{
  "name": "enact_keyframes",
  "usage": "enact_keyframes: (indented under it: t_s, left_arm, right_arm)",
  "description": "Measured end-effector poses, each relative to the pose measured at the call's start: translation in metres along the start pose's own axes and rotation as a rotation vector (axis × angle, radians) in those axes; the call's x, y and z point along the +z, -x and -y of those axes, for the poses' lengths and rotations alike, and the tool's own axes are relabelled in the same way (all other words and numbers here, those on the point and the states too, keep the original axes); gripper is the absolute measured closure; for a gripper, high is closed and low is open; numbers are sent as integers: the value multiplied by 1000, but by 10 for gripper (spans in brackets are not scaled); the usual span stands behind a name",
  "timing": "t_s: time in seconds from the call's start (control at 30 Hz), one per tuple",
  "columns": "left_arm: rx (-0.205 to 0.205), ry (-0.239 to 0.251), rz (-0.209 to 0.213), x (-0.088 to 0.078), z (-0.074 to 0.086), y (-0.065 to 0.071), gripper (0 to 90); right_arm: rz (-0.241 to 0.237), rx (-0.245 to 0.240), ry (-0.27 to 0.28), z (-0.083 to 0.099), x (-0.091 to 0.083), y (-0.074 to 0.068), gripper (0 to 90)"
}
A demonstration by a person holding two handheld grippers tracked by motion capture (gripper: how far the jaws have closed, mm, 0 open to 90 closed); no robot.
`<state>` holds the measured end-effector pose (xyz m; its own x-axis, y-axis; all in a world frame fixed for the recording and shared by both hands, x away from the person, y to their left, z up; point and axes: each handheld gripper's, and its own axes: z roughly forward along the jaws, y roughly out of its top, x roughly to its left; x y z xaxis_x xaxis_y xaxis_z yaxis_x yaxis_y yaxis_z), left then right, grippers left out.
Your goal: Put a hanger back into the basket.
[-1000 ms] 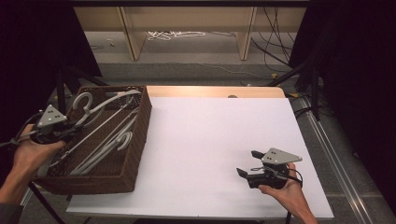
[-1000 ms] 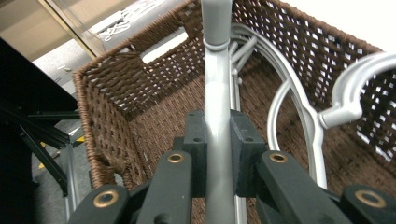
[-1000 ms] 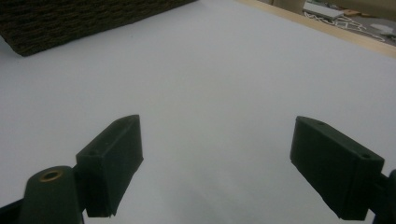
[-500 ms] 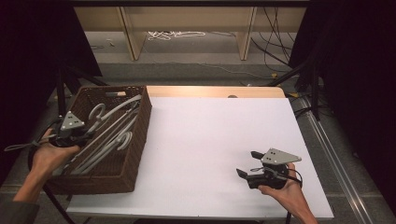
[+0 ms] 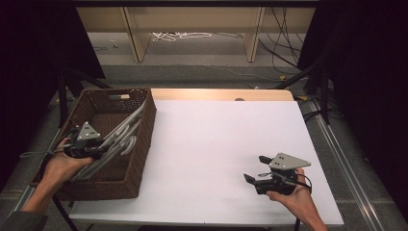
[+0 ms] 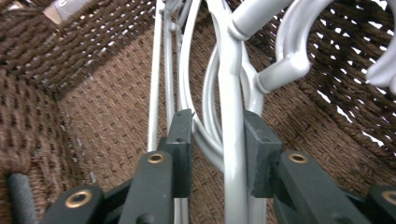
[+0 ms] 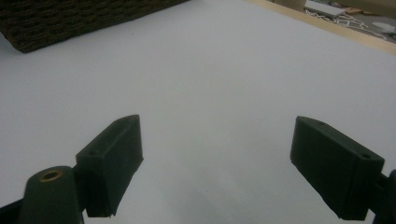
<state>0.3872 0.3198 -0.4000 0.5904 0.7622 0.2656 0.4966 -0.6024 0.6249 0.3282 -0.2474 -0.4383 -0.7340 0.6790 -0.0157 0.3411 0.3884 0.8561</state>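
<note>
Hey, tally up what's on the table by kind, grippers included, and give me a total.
Wicker basket: 1
Bundle of white hangers lying in the basket: 1; the hangers overlap too much to count singly
Handheld grippers: 2, left gripper and right gripper
Total: 4

table: white top (image 5: pixel 216 144) | floor: white cable tangle (image 5: pixel 180 35) (beyond table) | black cables (image 5: pixel 281 29)

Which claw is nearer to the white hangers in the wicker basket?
Left. The left claw is down inside the basket with its jaws around the white hangers, having just been opening. The right claw rests across the white table, far from them.
</note>
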Motion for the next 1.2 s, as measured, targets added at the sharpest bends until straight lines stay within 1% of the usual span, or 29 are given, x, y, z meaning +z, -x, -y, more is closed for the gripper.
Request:
enact_keyframes:
  t_s: [0.03,0.07,0.1,0.13,0.17,0.2,0.23,0.27,0.3,0.33,0.4,0.43,0.47,0.53,0.57,0.6,0.67,0.7,0.77,0.83,0.9,0.97,1.0,1.03,1.1,1.13,1.2]
  left_arm:
    - [-23,-6,5,1,0,2,649]
    - [-24,-7,4,1,0,2,649]
    - [-9,-7,6,0,-1,0,648]
    - [-22,-3,15,0,-1,0,644]
    - [-49,-4,21,0,-2,0,634]
    - [-43,11,18,0,-2,-1,593]
    - [-72,22,15,-1,-3,0,561]
    - [-86,36,22,-2,-5,1,532]
    - [-80,49,37,-4,-7,0,497]
    - [-103,47,34,-8,-9,1,469]
    - [-135,54,21,-14,-14,1,406]
    - [-144,69,10,-17,-16,1,388]
    - [-144,75,9,-21,-19,0,377]
    - [-160,102,0,-29,-24,0,347]
    - [-155,122,-2,-33,-28,0,337]
    - [-167,133,2,-35,-30,2,323]
    - [-201,184,-1,-40,-34,5,309]
    - [-246,240,4,-39,-37,9,302]
    - [-267,288,12,-41,-41,14,287]
    - [-265,315,15,-43,-44,20,271]
    - [-279,343,25,-44,-47,26,266]
    - [-303,390,58,-46,-51,33,257]
    - [-309,402,64,-47,-53,36,253]
    - [-296,416,70,-47,-54,38,250]
    - [-301,444,93,-48,-58,47,245]
    - [-296,452,100,-48,-59,50,241]
    - [-291,475,114,-47,-63,60,230]
  right_arm:
    - [5,-2,6,0,1,0,178]
    - [5,-2,6,0,1,0,178]
    - [3,2,4,0,0,0,178]
    - [0,3,0,0,0,0,178]
    - [1,-1,-2,0,0,0,178]
    - [3,-1,-2,0,0,1,178]
    - [4,2,-1,0,0,1,178]
    - [3,3,0,0,0,1,178]
    - [3,3,1,0,0,0,178]
    - [4,-1,2,0,0,1,178]
    - [5,4,3,0,0,1,178]
    - [5,5,7,0,0,1,178]
    - [5,4,6,0,-1,1,178]
    - [10,2,4,1,0,1,178]
    - [8,2,2,0,0,1,178]
    - [8,7,6,0,0,1,178]
    - [9,5,8,0,-1,1,178]
    - [10,5,9,0,-1,1,178]
    - [16,9,15,0,-1,0,178]
    - [14,8,15,0,-1,1,178]
    - [16,12,17,0,-2,1,178]
    - [17,18,21,0,-2,1,178]
    - [18,13,24,0,-1,1,178]
    - [19,17,26,0,-1,0,178]
    - [19,20,26,0,-1,0,178]
    - [20,21,31,0,-1,0,178]
    - [23,19,37,0,-1,0,178]
